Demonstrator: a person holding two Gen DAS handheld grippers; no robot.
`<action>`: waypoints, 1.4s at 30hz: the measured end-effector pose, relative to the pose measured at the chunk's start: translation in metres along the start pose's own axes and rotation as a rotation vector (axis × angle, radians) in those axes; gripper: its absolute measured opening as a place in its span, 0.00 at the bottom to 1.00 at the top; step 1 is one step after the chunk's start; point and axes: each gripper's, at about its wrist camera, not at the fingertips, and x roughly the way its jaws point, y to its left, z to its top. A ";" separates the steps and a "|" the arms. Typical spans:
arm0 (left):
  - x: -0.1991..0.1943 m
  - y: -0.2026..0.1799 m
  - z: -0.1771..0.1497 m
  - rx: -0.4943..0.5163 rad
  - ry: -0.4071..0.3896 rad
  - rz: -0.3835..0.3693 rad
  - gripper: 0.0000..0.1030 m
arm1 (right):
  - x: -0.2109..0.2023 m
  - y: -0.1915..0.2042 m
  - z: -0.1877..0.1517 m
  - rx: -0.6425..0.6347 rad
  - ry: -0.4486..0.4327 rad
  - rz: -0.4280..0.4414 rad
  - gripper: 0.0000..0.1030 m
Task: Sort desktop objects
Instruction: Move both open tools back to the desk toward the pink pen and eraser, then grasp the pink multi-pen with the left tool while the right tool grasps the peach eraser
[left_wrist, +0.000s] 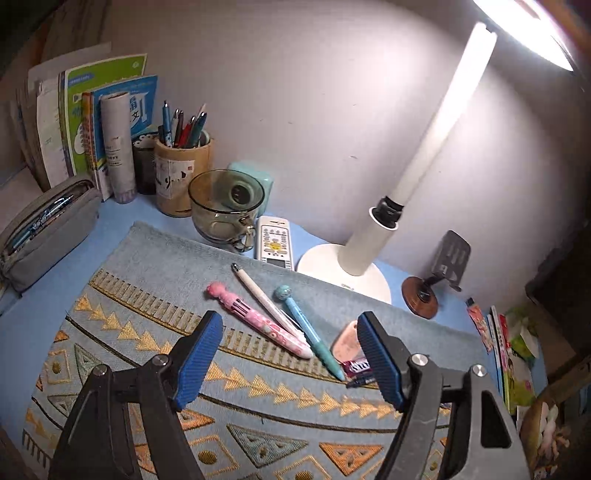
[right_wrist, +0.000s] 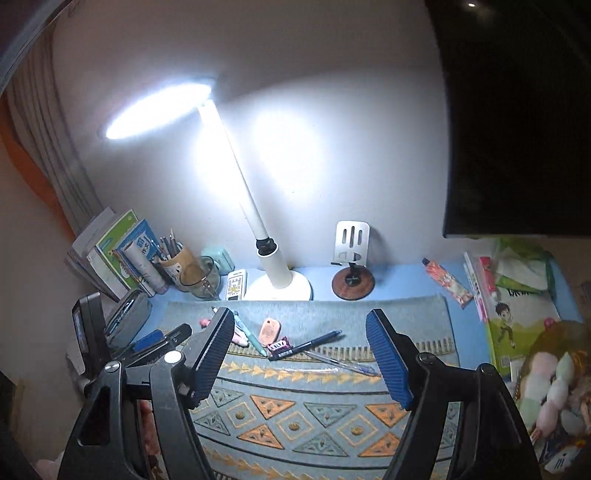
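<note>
While a lit desk lamp (right_wrist: 273, 273) floods the blue bench (left_wrist: 92, 236), the loose items to be sorted lie on a patterned woven mat (left_wrist: 258, 417): a pink multi-colour pen (left_wrist: 258, 325), a cream pen (left_wrist: 264, 295) and a teal pen (left_wrist: 310, 328) side by side, touching or nearly so, with a peach eraser-like piece (right_wrist: 270, 328) and a small purple wrapped item (right_wrist: 279, 345) just beside them. Print on the wrapper is too small to read. From the right wrist view, a black pen (right_wrist: 306, 345) and a clear pen (right_wrist: 343, 363) lie crossed near the wrapper.

The left claw (left_wrist: 291, 362) hovers above the mat with its blue-padded jaws apart, holding nothing, the pens between and beyond its tips. The right claw (right_wrist: 303, 354) hangs likewise, jaws wide and empty, aimed at the black pen.

Behind the mat stand a glass mug (left_wrist: 225, 210), a white remote (left_wrist: 275, 240), a pen cup (left_wrist: 183, 173) full of pens, and books (left_wrist: 110, 122), one cover showing the character "文". A grey pencil case (left_wrist: 44, 229) lies open at the left; a phone stand (right_wrist: 352, 258) sits right of the lamp.
</note>
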 end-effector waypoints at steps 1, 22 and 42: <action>0.015 0.004 0.000 -0.016 0.016 0.009 0.71 | 0.010 0.007 0.000 -0.008 0.011 -0.003 0.71; 0.122 0.023 -0.032 -0.006 0.076 0.142 0.39 | 0.124 0.011 -0.033 0.074 0.242 -0.079 0.71; 0.049 0.079 -0.080 0.190 0.231 -0.030 0.14 | 0.270 0.049 -0.065 0.073 0.359 0.061 0.27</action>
